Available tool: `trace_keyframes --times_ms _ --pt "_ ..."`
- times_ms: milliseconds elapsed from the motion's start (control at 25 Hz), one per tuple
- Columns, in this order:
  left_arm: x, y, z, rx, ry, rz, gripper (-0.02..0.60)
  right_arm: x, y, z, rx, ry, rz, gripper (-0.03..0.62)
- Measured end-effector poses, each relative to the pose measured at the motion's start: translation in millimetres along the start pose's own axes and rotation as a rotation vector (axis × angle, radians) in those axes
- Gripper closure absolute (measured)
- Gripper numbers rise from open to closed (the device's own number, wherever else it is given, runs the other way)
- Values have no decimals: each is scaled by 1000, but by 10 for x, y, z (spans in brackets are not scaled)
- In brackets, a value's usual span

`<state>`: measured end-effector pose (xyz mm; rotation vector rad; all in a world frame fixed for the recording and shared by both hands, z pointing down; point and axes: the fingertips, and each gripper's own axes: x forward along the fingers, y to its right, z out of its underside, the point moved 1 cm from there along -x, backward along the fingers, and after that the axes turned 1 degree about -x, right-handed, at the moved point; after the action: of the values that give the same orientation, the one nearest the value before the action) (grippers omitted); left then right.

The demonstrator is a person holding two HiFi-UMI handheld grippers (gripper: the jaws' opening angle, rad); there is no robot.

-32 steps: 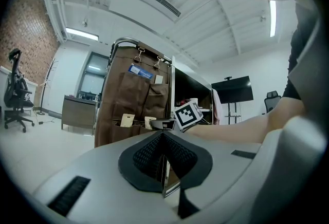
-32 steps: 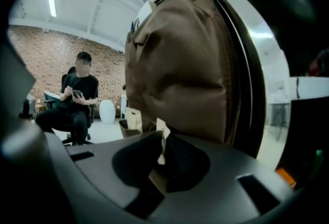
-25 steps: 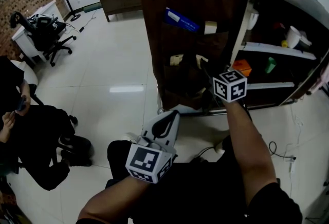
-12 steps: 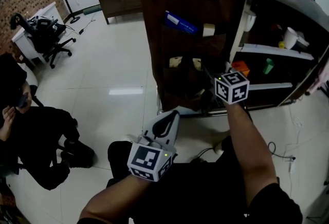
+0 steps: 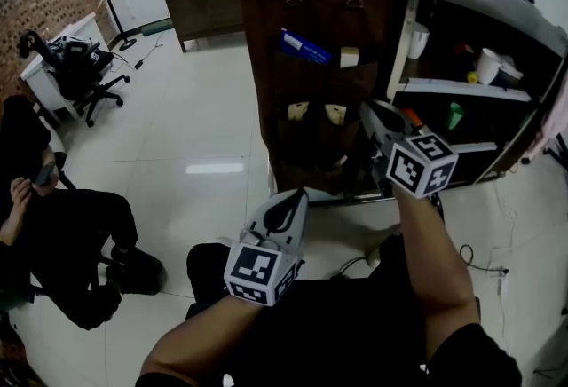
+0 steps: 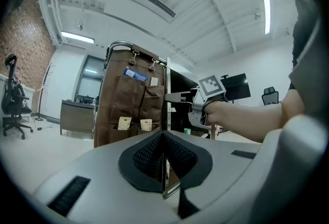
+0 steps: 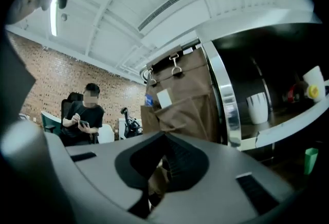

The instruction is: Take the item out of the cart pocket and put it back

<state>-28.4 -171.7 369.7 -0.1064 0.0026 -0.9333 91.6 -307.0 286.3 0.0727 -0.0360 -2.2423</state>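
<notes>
Right gripper [image 5: 369,110]: jaws just closed on nothing, apart from the cart pocket [image 5: 311,135].
Left gripper [image 5: 295,199]: together, empty.
Progress: tan packets [image 5: 335,114] sit pocketed; you look finished.

Left gripper [image 5: 288,203] sits low, jaws together. Right gripper [image 5: 371,113] is held higher, level — jaws just closed, empty.

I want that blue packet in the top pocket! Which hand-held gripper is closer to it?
Right. The right hand-held gripper is near it, below-right of the flat blue packet; the left hand-held gripper sits much lower, farther back.
</notes>
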Motion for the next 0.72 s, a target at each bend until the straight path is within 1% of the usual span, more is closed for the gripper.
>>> trace_keyframes --times_ms 200,360,440,560,720 --pt "-1 25 2 8 1 4 581 -361 -373 -352 -13 70 -59 589" --pt "3 45 5 17 -2 6 581 -713 -635 -593 -22 131 -71 589" --pt "6 77 -5 19 2 13 581 -893 -750 -652 -22 153 -74 589" --pt "-2 129 -24 25 15 26 581 -1123 -885 -544 11 153 -73 589" --pt "-29 163 -84 33 35 31 581 -1248 -994 -129 69 94 -68 589"
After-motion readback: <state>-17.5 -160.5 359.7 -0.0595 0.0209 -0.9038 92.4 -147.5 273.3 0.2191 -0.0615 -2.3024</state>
